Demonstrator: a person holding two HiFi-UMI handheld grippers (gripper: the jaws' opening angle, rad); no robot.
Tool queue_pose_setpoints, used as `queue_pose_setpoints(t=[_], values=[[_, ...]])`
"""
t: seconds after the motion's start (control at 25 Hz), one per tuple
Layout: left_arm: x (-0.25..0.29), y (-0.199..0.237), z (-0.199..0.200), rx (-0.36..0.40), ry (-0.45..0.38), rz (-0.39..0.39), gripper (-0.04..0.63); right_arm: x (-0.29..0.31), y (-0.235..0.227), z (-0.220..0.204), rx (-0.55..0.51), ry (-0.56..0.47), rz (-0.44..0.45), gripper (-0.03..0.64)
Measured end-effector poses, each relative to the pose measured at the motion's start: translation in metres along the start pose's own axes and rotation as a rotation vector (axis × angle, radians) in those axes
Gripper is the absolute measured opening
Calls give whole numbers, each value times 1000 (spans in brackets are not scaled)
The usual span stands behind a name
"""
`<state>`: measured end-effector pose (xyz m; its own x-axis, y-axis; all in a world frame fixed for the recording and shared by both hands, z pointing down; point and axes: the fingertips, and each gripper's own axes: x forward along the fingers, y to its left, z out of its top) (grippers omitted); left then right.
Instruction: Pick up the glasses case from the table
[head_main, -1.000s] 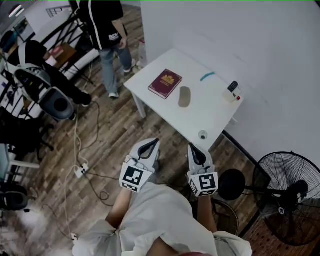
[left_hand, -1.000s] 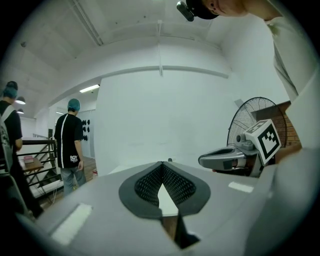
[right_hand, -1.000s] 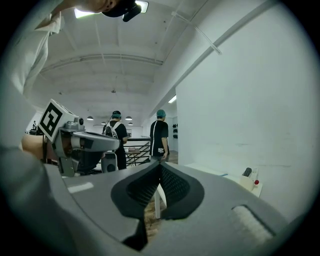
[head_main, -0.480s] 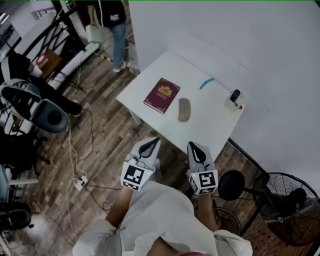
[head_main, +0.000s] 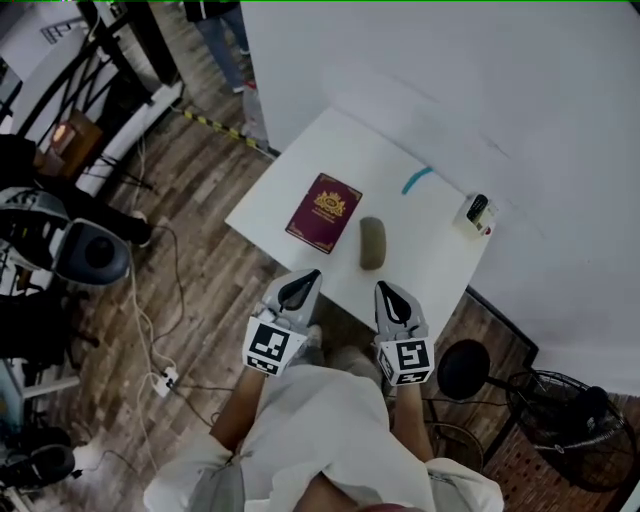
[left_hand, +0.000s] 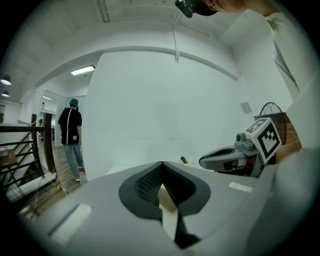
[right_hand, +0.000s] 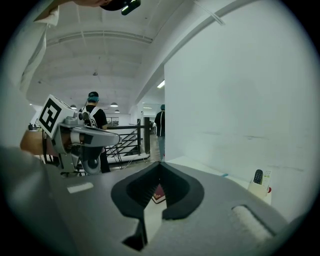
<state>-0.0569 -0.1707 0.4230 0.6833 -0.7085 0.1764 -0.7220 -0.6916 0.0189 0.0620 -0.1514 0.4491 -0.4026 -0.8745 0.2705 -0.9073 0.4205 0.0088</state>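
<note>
White table (head_main: 425, 265) holds the glasses case (head_main: 371, 243) by its near edge; my left gripper (head_main: 298, 291) and right gripper (head_main: 392, 298) hang closed, empty. It looks stiff, light, slick: I'd pinch its narrow middle

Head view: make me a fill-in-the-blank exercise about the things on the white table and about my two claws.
1. As the head view shows it, the olive-grey oval glasses case lies on the white table just to the ____ of the dark red booklet.
2. The left claw and the right claw are both ____ and hold nothing.
3. The floor around the table is made of ____ planks.
Missing words: right; shut; wooden.
</note>
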Motion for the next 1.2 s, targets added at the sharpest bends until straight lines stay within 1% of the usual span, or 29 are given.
queue_pose_setpoints(t=[0.2, 0.56, 0.92, 1.2], values=[[22, 14, -5, 4, 29, -16, 18, 20, -17, -6, 12, 30, -19, 6], [67, 24, -18, -14, 83, -52, 18, 53, -53, -32, 53, 116, -42, 6], [123, 37, -33, -38, 135, -36, 18, 93, -96, -62, 99, 209, -26, 32], [146, 34, -72, -90, 231, -36, 18, 109, -111, -109, 175, 327, -5, 60]])
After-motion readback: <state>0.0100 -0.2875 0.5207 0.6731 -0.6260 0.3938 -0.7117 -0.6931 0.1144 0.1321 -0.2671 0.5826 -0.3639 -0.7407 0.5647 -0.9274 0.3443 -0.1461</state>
